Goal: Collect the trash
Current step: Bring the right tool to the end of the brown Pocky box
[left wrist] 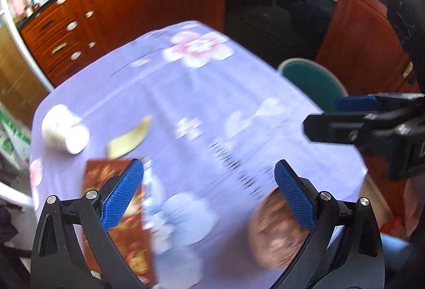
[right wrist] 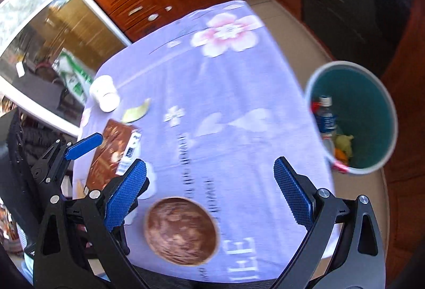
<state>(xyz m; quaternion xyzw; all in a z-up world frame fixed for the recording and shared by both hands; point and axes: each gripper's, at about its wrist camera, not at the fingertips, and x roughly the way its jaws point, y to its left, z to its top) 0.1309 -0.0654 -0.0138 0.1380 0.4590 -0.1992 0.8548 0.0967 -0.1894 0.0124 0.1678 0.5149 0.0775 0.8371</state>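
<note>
Hand-held gripper point(right wrist: 209, 193) empty; white cup point(right wrist: 104, 93) toppled.

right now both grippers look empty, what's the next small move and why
Probably bring the left gripper down on the brown box at the table's left side. Both grippers stand open with nothing between the pads, and the right gripper hangs over the round brown dish. The bin already holds a bottle, while the box, white cup and yellowish scrap lie on the cloth.
</note>
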